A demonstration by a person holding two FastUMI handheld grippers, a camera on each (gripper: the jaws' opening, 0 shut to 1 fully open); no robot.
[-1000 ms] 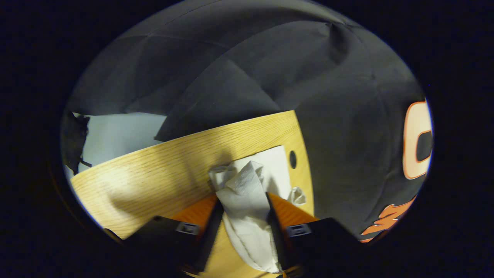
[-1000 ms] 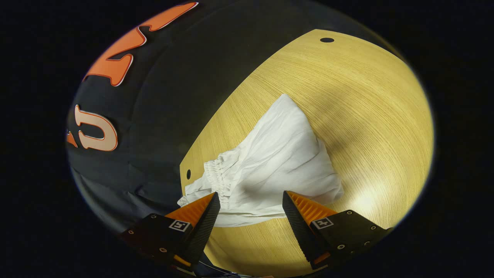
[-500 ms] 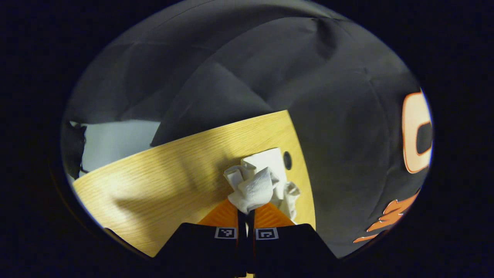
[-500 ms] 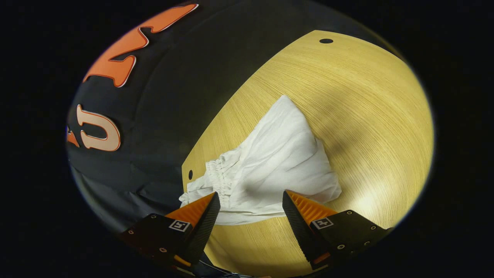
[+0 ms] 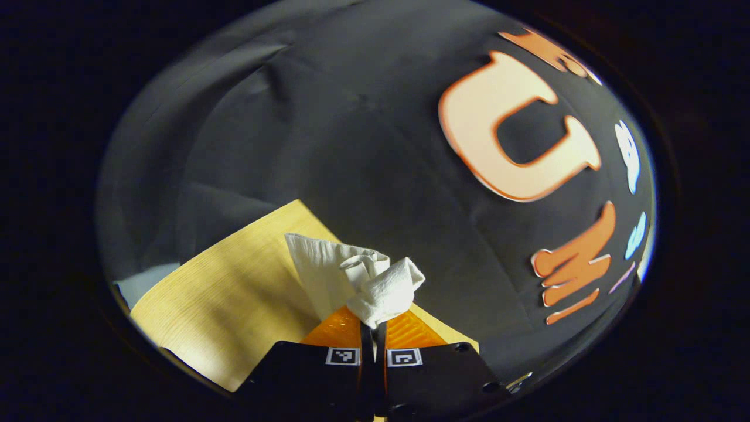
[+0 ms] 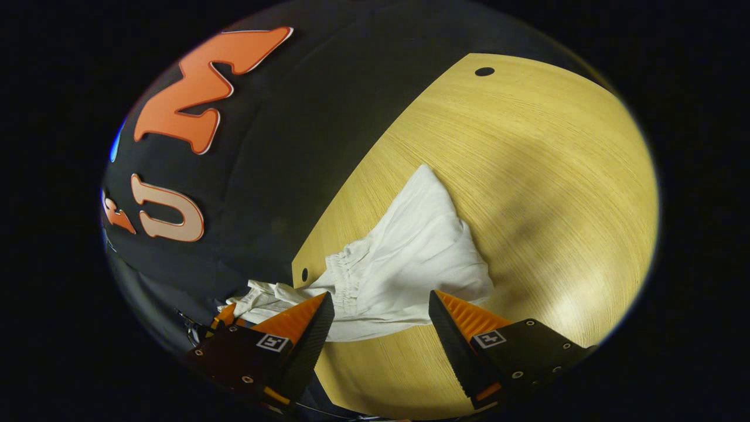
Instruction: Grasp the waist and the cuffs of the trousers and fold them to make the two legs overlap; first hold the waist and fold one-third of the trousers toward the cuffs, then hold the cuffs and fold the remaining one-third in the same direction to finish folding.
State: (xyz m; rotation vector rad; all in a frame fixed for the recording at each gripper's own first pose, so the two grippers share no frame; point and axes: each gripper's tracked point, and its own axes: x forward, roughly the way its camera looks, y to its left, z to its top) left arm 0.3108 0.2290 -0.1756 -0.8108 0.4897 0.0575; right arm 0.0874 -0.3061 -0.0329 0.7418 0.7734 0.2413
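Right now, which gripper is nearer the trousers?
Left. The left gripper is shut on a bunched end of the white trousers, lifting it off the table. The right gripper hovers open over the waistband side, fingers apart.

A staged recording booth rather than a lived-in room: black cloth walls [image 5: 351, 146] hang close around a bare light-wood table [image 6: 527, 176] with small drilled holes [image 6: 484, 71].
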